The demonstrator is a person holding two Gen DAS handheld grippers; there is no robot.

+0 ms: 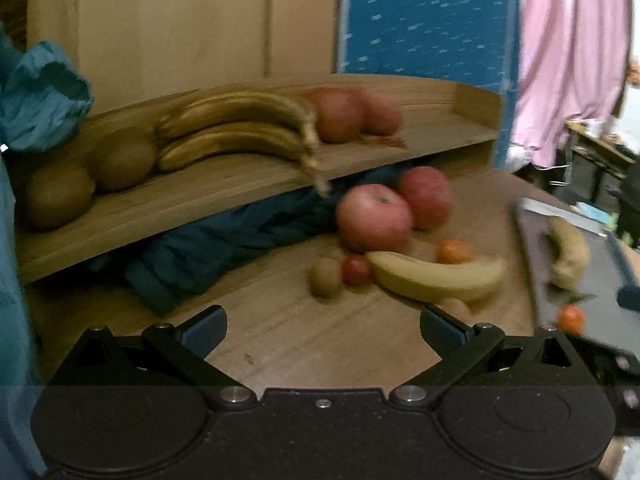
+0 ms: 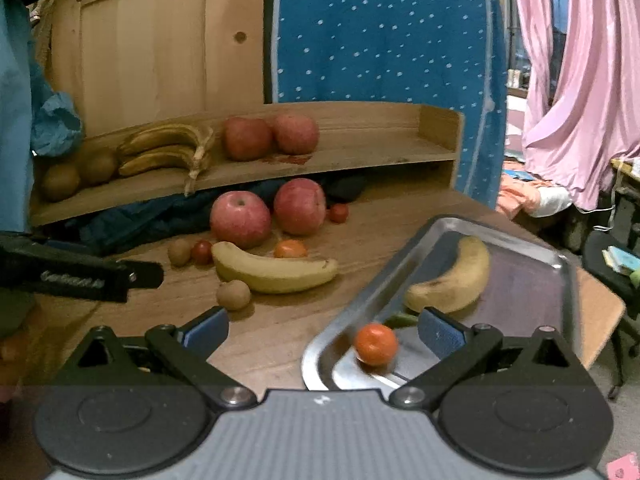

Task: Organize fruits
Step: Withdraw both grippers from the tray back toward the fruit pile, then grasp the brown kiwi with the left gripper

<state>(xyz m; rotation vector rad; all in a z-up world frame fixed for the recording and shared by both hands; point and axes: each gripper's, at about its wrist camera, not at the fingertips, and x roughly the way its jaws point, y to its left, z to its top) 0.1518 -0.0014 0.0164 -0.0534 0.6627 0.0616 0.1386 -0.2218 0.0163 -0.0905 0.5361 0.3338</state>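
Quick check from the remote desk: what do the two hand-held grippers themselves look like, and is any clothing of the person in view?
Left hand-held gripper: black linkage arms with silver pivot screws, blue finger pads, black speckled body. Right hand-held gripper: same black linkage and blue pads, but a grey ribbed body. A light blue sleeve shows at the left edge.

- A pale pine panel with knots and screw heads (image 2: pixel 160 48) stands behind the brown wooden table (image 2: pixel 280 340).
- A blue cloth dotted with white (image 2: pixel 384 40) hangs beside that panel.
- Pink curtains (image 2: pixel 580 80) drape further right, gathered in folds.
- A low curved wooden shelf (image 2: pixel 360 148) sits on the table's rear edge.
- The light is dim and warm.
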